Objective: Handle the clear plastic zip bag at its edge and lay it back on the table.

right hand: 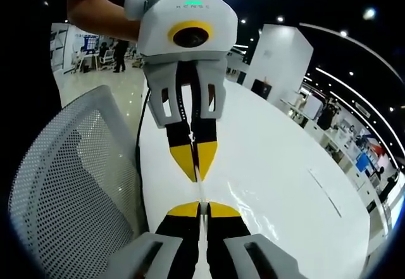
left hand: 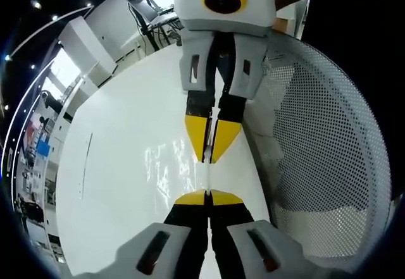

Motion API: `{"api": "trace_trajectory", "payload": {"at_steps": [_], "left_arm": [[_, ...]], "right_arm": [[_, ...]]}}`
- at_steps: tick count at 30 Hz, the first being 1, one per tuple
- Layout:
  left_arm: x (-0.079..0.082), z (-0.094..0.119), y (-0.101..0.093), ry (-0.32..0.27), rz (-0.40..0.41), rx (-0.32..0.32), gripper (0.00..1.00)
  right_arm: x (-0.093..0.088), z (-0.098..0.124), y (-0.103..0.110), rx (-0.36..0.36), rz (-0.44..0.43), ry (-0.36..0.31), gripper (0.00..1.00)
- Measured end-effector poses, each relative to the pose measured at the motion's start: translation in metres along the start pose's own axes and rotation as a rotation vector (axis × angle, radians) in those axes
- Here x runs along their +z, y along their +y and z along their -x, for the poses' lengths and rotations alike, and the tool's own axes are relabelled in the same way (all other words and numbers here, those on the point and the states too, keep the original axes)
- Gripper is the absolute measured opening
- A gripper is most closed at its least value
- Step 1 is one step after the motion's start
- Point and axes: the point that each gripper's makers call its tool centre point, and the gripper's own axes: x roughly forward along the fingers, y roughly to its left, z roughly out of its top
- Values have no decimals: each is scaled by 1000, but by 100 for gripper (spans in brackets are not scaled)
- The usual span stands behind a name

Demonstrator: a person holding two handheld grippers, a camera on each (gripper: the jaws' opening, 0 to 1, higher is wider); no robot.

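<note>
The clear plastic zip bag [left hand: 208,176] shows as a thin, nearly edge-on strip stretched between two pairs of yellow-tipped jaws above the white table [left hand: 120,165]. In the left gripper view, my left gripper [left hand: 209,198] rises from the bottom, shut on one end of the bag's edge. My right gripper [left hand: 211,157] points down from the top, shut on the other end. In the right gripper view, my right gripper [right hand: 201,209] holds the bag [right hand: 201,192], facing the left gripper [right hand: 197,173]. Glints left of the jaws hint at more clear film.
A grey mesh chair back [left hand: 323,152] stands close beside the table edge, also seen in the right gripper view as the mesh chair [right hand: 69,184]. The white table [right hand: 278,165] stretches wide on the other side. A person's arm [right hand: 95,7] holds the left gripper. Office furniture lies far behind.
</note>
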Motion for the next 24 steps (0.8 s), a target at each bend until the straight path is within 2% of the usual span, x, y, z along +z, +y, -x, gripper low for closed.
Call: {"api": "trace_trajectory", "payload": {"at_steps": [18,24], "left_arm": [[-2,0,4,-3,11,9,0],[2,3,9,-4,4,22,0]], "right_arm": [[-1,-2,-4,6,4,9,0],[0,0,-9,-13,7,3,0]]}}
